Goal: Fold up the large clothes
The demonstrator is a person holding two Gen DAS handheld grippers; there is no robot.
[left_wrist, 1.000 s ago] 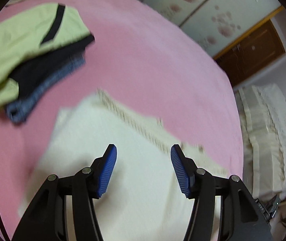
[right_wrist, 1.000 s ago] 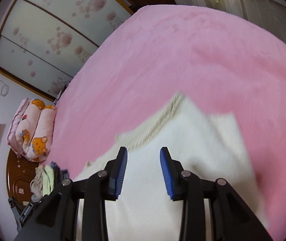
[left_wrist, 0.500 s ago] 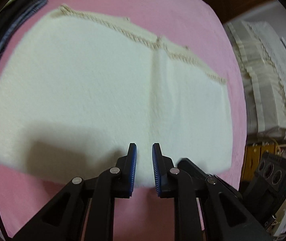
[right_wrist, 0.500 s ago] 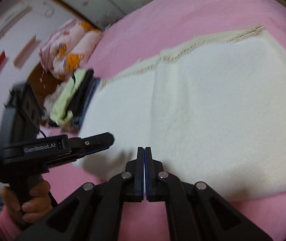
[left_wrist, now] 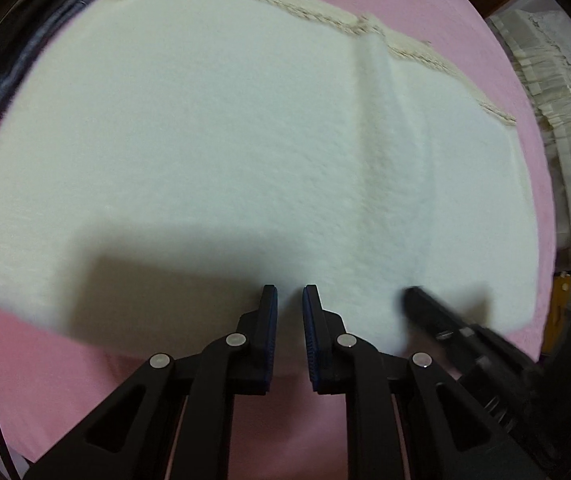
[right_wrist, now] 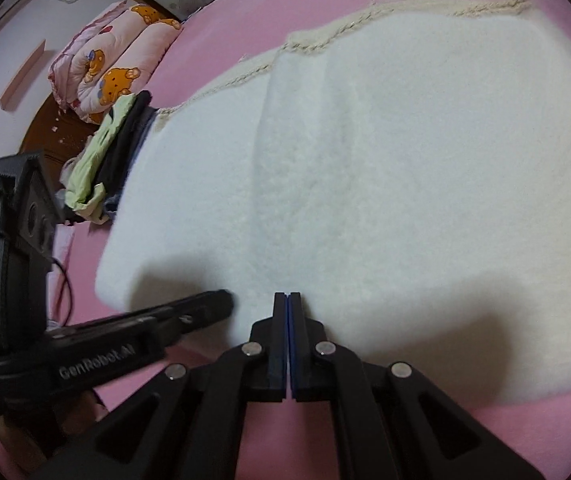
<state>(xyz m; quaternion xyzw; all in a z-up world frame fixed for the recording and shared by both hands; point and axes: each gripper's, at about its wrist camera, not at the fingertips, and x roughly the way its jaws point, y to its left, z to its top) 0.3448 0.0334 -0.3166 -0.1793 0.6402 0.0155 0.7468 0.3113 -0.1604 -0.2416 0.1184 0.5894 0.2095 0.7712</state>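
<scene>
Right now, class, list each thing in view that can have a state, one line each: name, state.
White garment: spread on the bed, one ridge across it, braided edge at the far side.
Left gripper: narrow gap between the pads, garment edge in it.
Right gripper: shut at the garment's near edge.
Clothes pile: folded, stacked.
Quilt: folded.

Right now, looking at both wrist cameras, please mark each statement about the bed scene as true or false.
1. The white fleece garment lies spread on a pink bed cover. True.
2. The right gripper stands wide open. False: its blue pads meet, closed at the garment's near edge.
3. A stack of folded clothes lies beside the garment. True.
4. The teddy-bear quilt lies on top of the white garment. False: it is rolled up apart from it, beyond the stack.
5. The left gripper shows a narrow gap between its pads. True.
</scene>
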